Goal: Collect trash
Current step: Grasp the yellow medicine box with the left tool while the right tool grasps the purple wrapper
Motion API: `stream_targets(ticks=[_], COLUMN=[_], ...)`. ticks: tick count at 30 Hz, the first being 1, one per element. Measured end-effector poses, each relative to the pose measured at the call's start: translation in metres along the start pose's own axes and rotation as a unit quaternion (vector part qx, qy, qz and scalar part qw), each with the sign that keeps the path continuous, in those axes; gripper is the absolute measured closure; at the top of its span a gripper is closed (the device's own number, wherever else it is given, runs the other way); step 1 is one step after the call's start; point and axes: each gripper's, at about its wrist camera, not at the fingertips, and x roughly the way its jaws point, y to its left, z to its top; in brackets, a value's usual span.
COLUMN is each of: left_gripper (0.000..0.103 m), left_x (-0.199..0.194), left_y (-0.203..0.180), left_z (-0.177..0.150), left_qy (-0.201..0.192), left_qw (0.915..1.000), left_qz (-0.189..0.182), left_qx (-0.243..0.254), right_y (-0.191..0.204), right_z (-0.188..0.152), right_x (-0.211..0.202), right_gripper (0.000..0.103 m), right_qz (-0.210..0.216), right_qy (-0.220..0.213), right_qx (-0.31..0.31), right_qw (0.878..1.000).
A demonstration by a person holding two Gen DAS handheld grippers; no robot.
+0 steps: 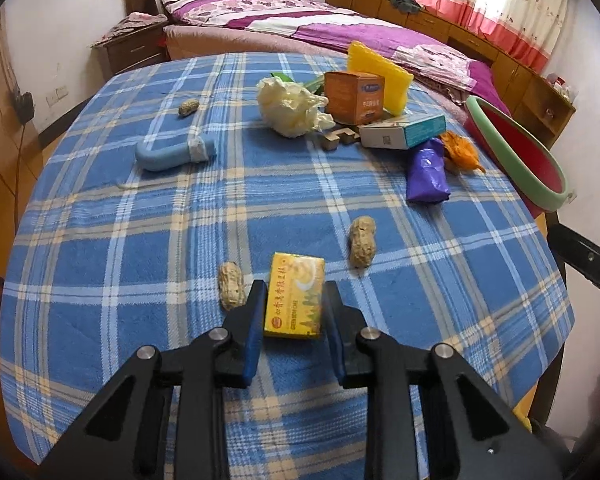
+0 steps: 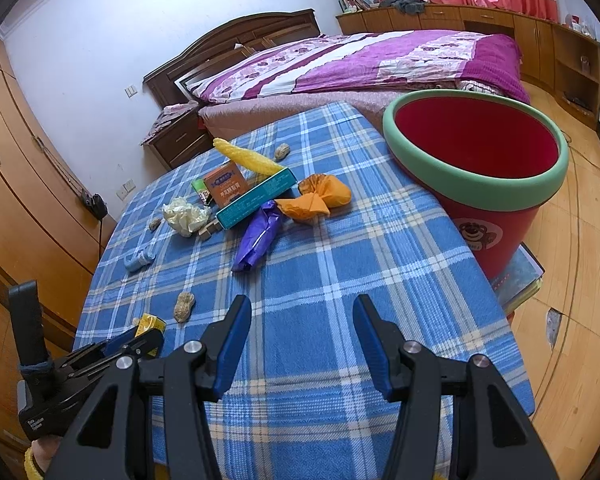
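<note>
Fingers (image 1: pixel 256 300) of the left gripper (image 1: pixel 293 300) straddle a yellow snack box (image 1: pixel 295 295) low in centre frame, closing on its sides; two peanuts (image 1: pixel 362 247) flank it on the plaid tabletop (image 1: pixel 140 240). Right gripper (image 2: pixel 302 320) spread wide, holding nothing, red bin (image 2: pixel 480 160) upper right

The left wrist view looks low and close along its fingers across the plaid table (image 1: pixel 140 264) toward the bed (image 1: pixel 260 20). The right wrist view sits higher, angled toward the red bin (image 2: pixel 500 208). Both share the clutter (including the purple bag (image 1: pixel 426 172)).
</note>
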Motion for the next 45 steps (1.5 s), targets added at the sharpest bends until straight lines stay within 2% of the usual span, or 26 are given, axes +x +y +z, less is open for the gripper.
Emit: stream_targets(ticks=[9, 20, 29, 40, 45], left_gripper=[0.075, 0.075, 0.075, 0.075, 0.075], left_x=[-0.012, 0.002, 0.002, 0.007, 0.007], left_y=[0.001, 0.007, 0.013, 0.027, 0.030], left_z=[0.033, 0.063, 0.060, 0.052, 0.050], left_qy=[-0.039, -0.048, -0.056, -0.048, -0.050], left_qw=[0.9992, 0.9976, 0.9964, 0.9945, 0.9940], left_qz=[-0.005, -0.016, -0.011, -0.004, 0.000], left_qx=[-0.005, -0.048, -0.063, -0.093, -0.098], right_y=[0.006, 0.025, 0.043, 0.050, 0.047], right_z=[0.014, 0.036, 0.041, 0.038, 0.037], right_x=[0.016, 0.047, 0.082, 0.098, 0.108], right_gripper=[0.047, 0.047, 0.047, 0.047, 0.053], right_qz=[-0.006, -0.009, -0.001, -0.003, -0.008], right_qy=[0.009, 0.011, 0.028, 0.029, 0.047], right_qx=[-0.019, -0.038, -0.049, -0.051, -0.040], right_qw=[1.000, 0.999, 0.998, 0.998, 0.998])
